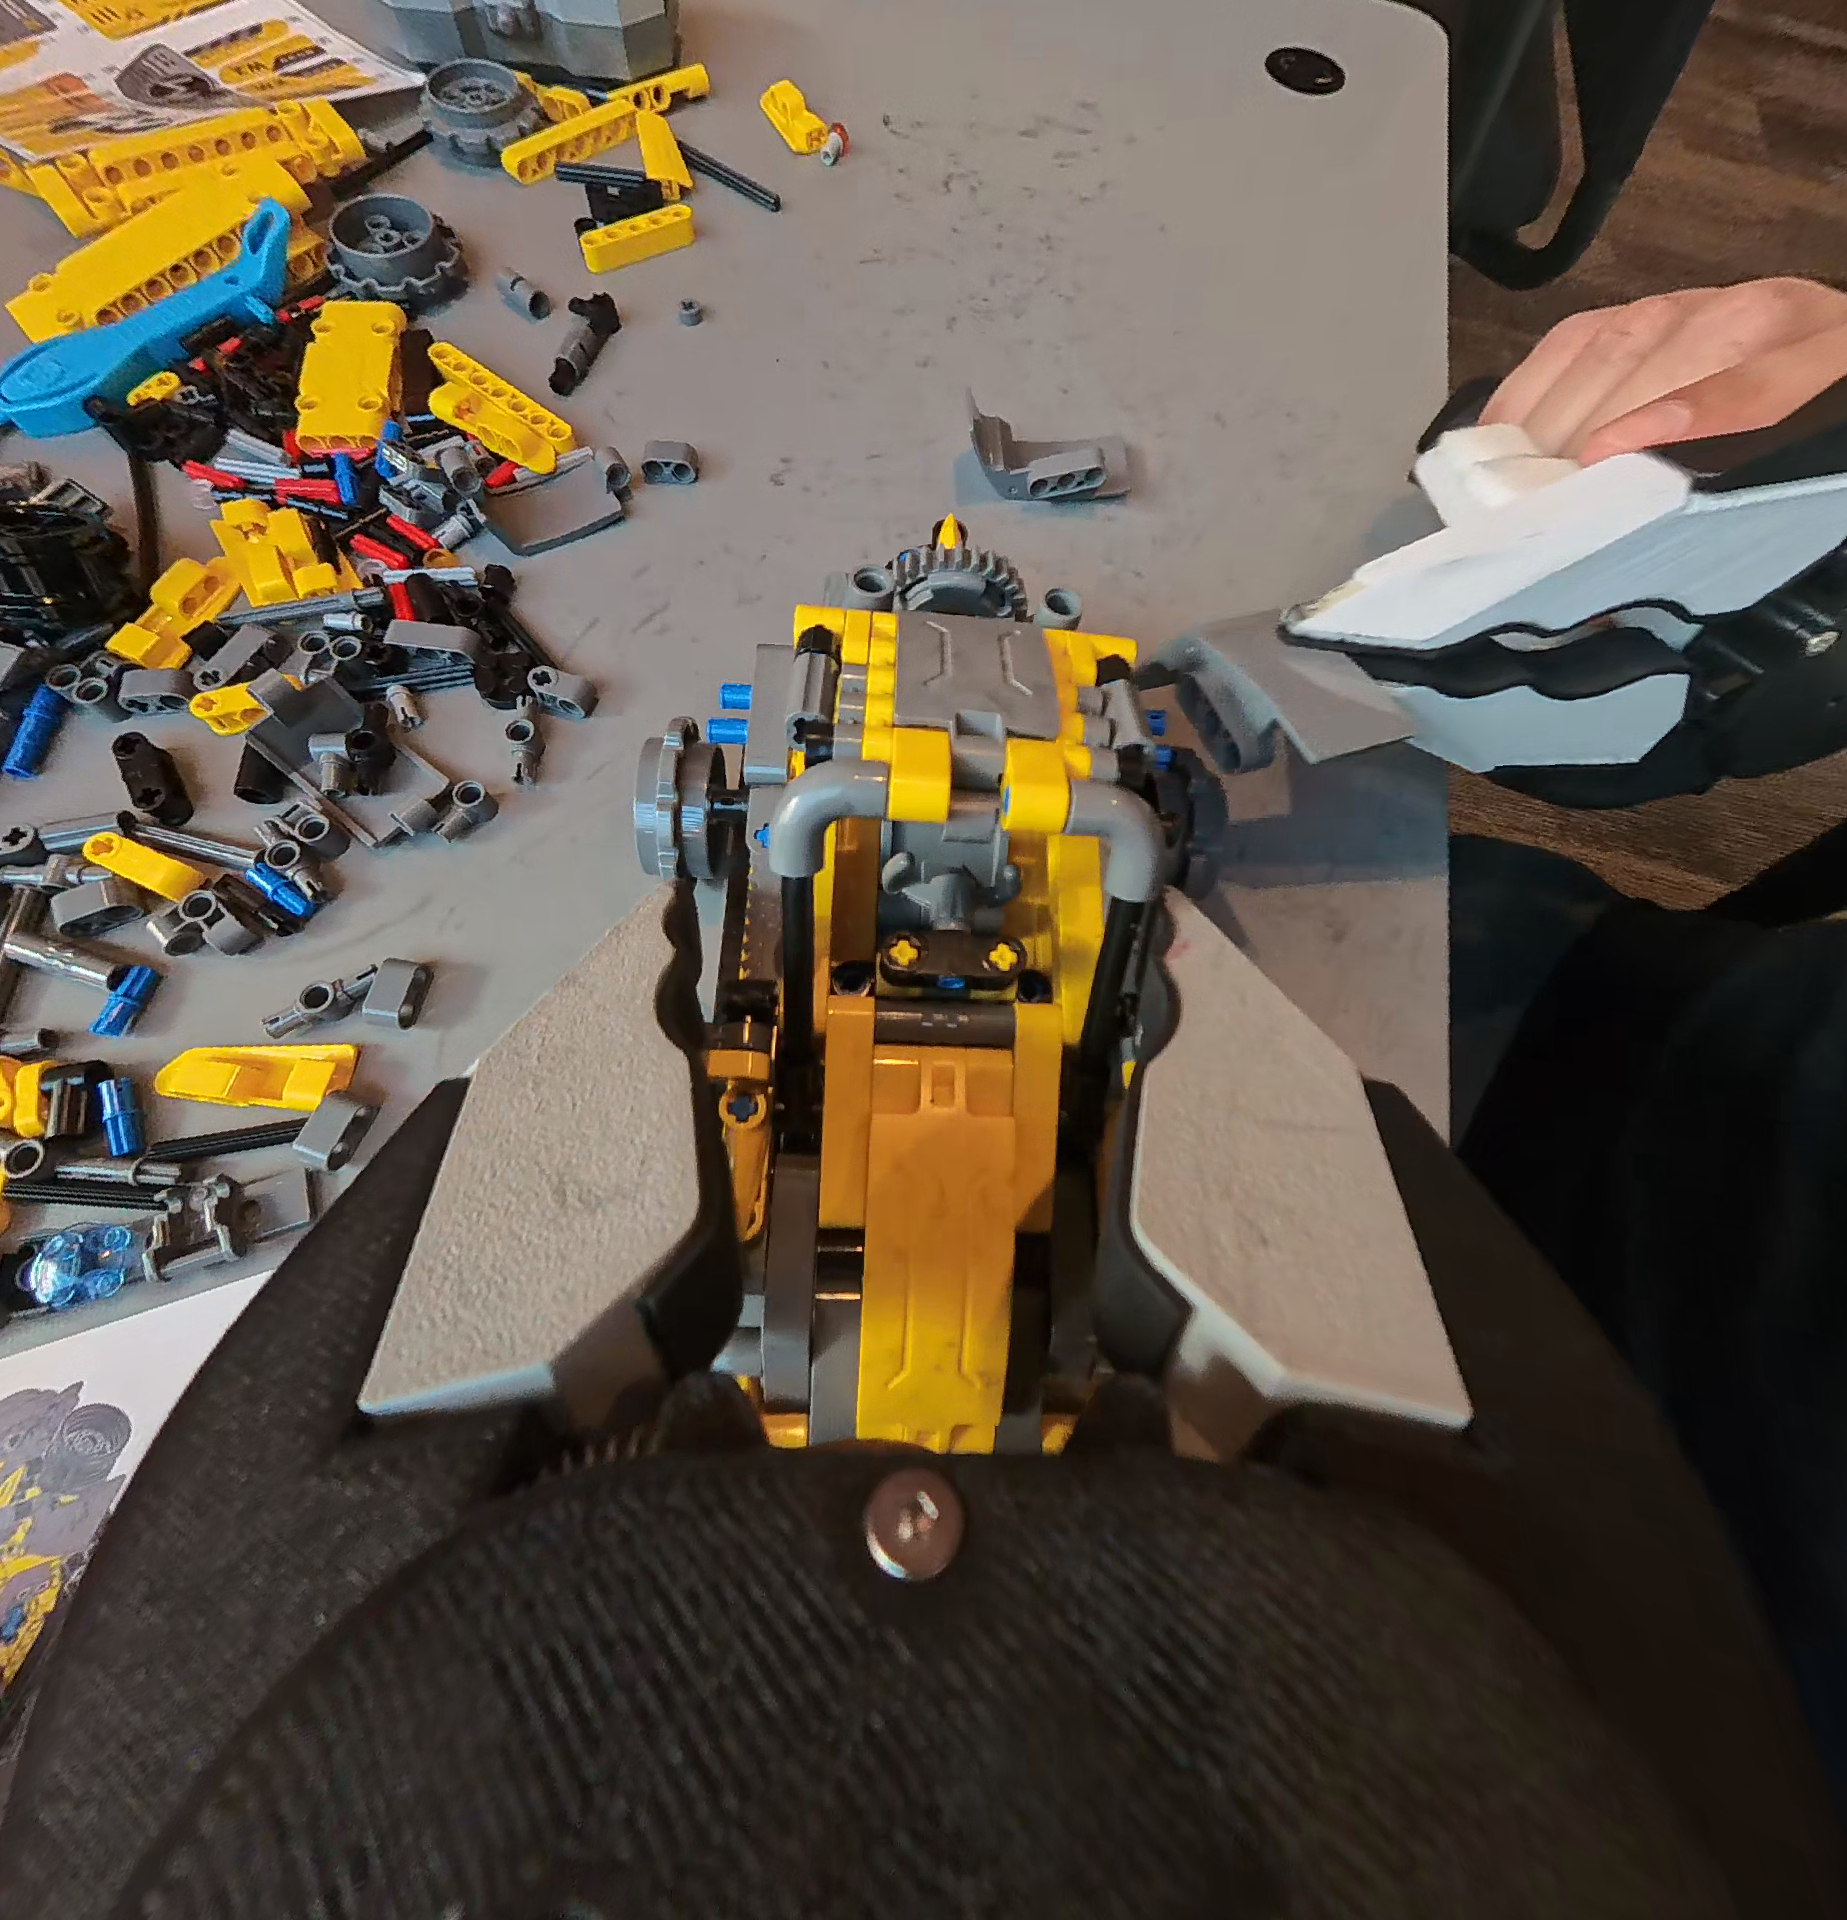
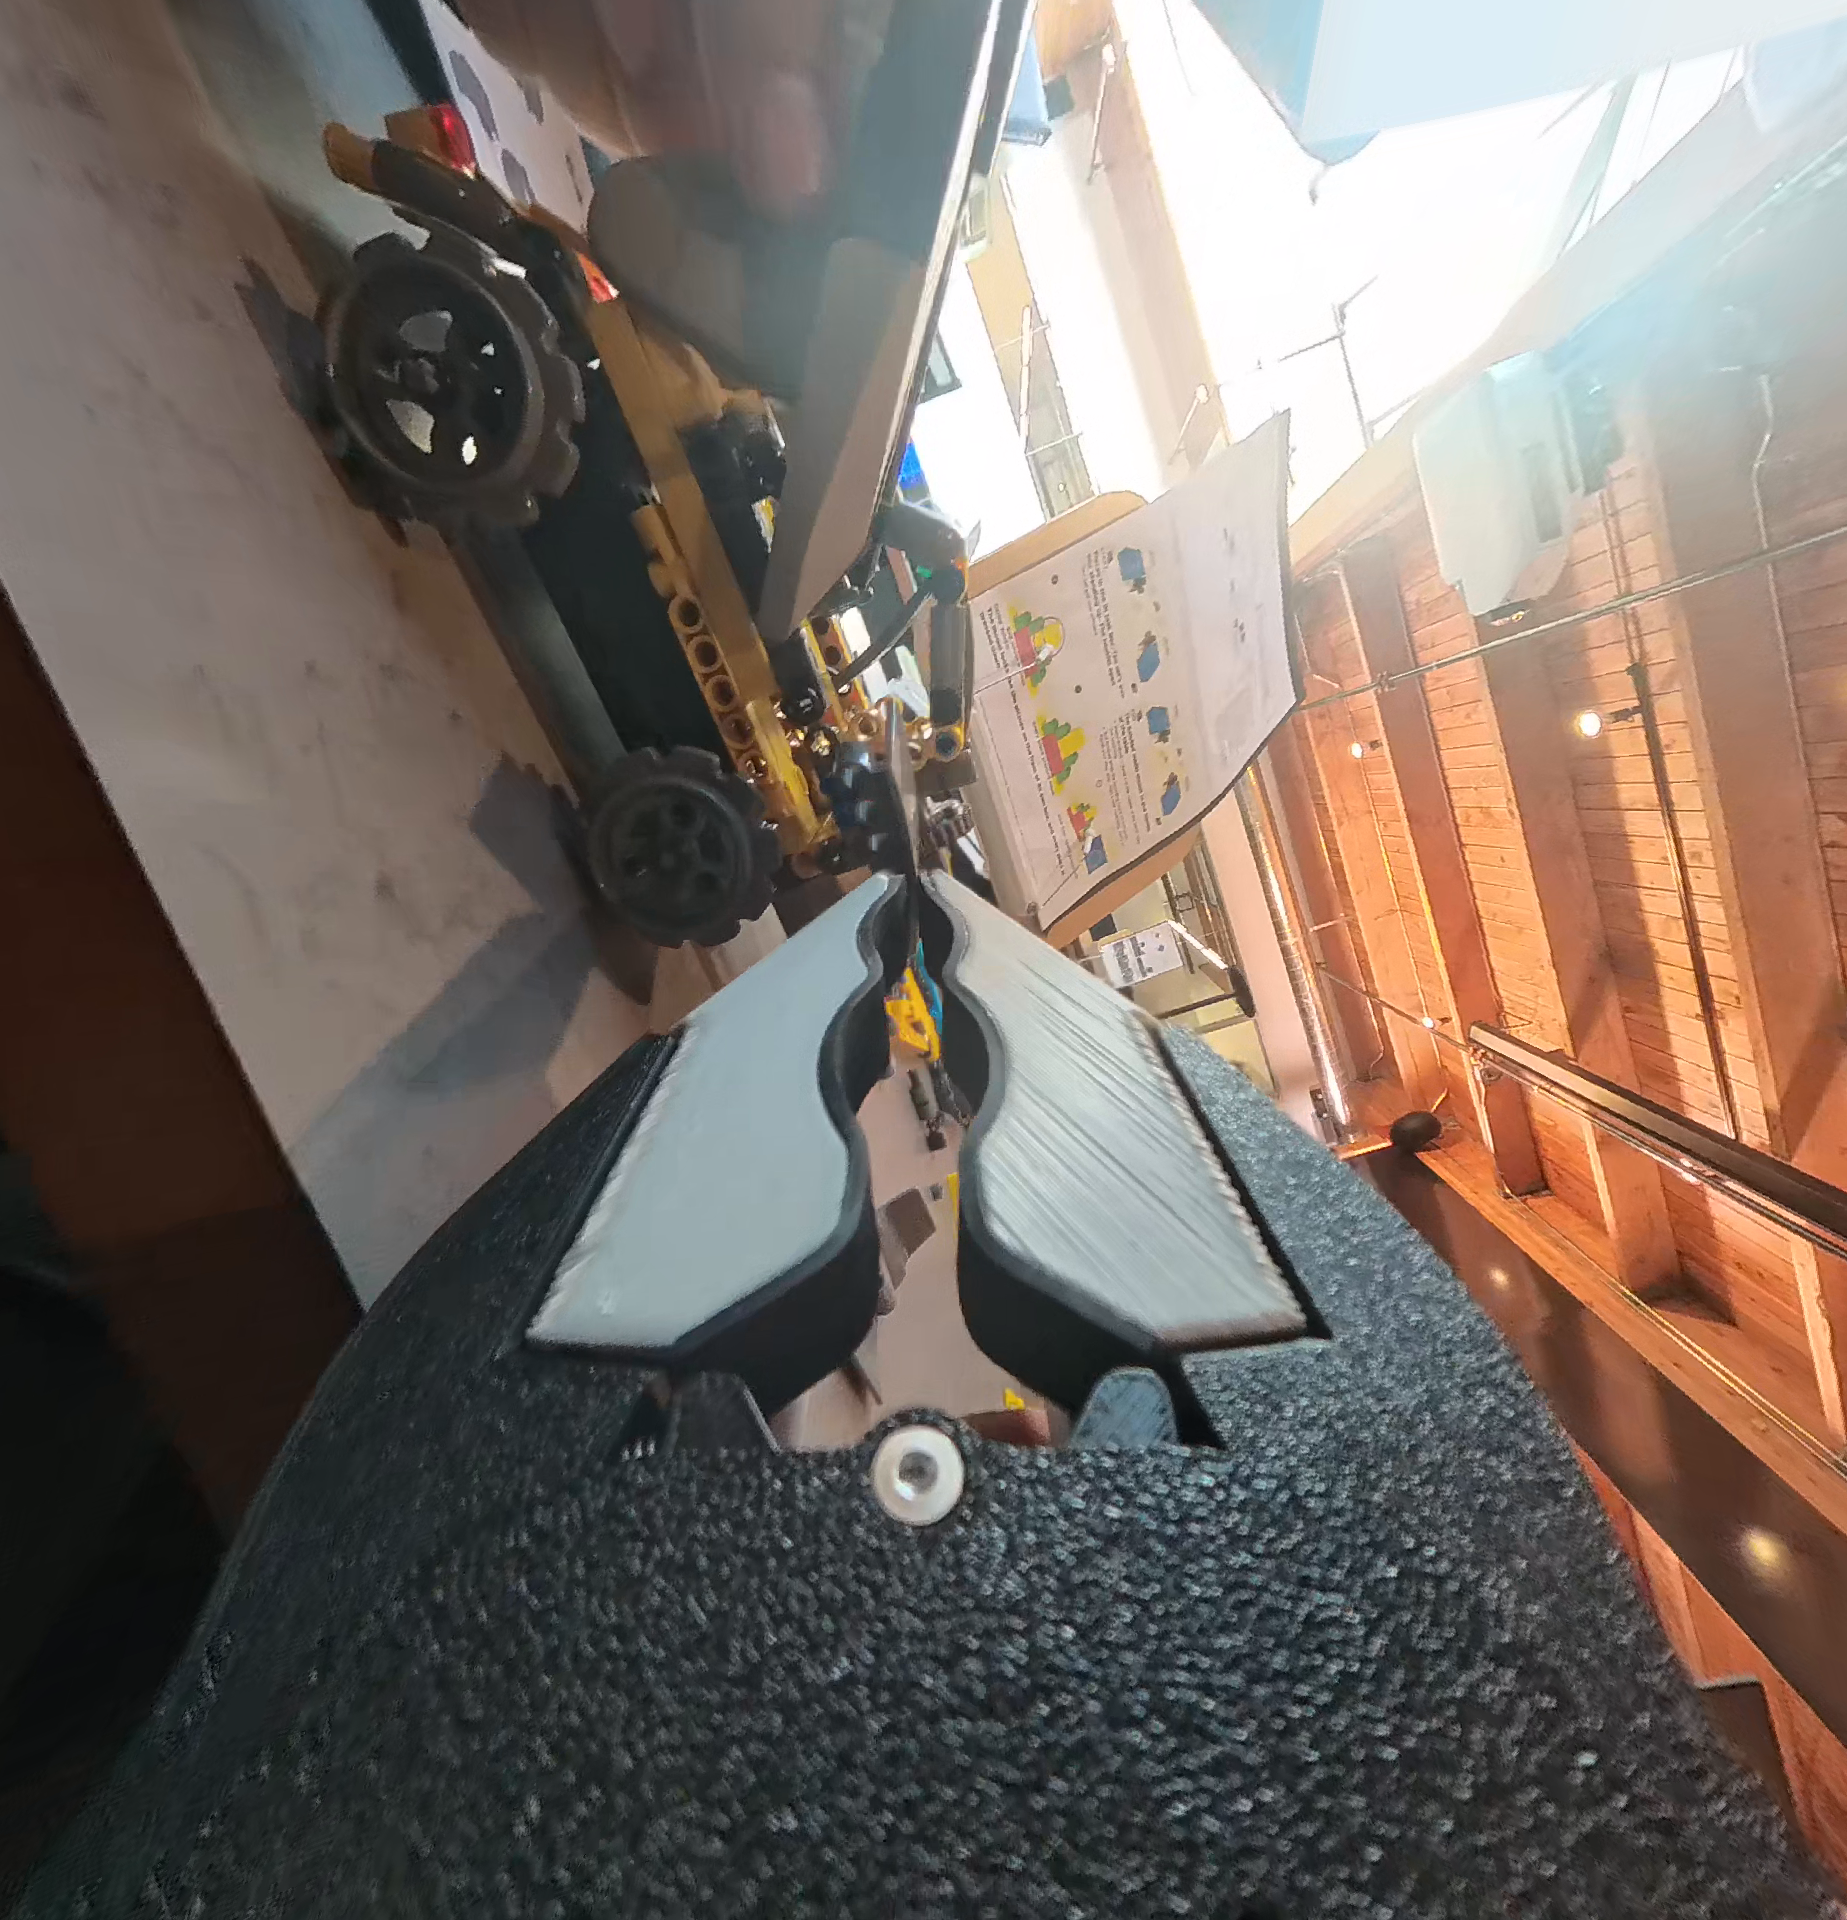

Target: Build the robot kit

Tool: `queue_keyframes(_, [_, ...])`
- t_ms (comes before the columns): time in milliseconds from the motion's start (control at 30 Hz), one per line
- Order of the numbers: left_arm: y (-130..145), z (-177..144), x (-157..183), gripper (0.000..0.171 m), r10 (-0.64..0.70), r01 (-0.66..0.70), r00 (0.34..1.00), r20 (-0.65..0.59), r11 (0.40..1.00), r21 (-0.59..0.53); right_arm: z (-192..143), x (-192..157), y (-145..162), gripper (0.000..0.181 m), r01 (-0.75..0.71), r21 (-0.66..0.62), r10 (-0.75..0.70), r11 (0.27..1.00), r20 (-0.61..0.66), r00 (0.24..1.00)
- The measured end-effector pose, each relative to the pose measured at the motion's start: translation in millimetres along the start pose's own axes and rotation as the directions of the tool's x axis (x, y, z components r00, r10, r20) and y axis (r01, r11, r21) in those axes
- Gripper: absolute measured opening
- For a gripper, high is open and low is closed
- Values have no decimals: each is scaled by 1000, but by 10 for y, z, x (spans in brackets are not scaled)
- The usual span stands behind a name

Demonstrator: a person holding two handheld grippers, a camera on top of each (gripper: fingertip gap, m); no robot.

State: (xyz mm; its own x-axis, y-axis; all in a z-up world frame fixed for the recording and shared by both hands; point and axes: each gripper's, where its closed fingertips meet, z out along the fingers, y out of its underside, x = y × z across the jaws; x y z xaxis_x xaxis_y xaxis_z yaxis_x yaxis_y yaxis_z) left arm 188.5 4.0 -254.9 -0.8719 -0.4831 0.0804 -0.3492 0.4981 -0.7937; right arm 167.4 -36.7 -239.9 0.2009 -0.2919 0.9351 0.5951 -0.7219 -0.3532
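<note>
My left gripper (image 1: 924, 914) is shut on a yellow and grey brick vehicle model (image 1: 940, 727), gripping its sides and holding it on the grey table (image 1: 1002, 260). My right gripper (image 1: 1355, 675), with a hand (image 1: 1646, 364) on it, comes in from the right. It is shut on a grey curved panel piece (image 1: 1262, 686) whose free end sits against the model's right side. In the right wrist view the right gripper (image 2: 911, 894) pinches the thin panel (image 2: 903, 800) edge-on. The model (image 2: 711, 665) and its two dark wheels (image 2: 441, 384) lie just beyond.
A pile of loose yellow, black, grey and blue pieces (image 1: 275, 520) covers the table's left half, with a blue tool (image 1: 129, 343) on it. A loose grey panel (image 1: 1044, 457) lies beyond the model. Instruction booklets lie at near left (image 1: 25, 1507) and far left (image 1: 119, 52). The table edge (image 1: 1444, 520) runs along the right.
</note>
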Motion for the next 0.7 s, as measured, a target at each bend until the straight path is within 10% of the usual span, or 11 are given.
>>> queue_keyframes(700, [-25,16,-16,81,-6,6,1000,-19,1000,23,35,-24,20,0,-99,-21,99,995,-9,995])
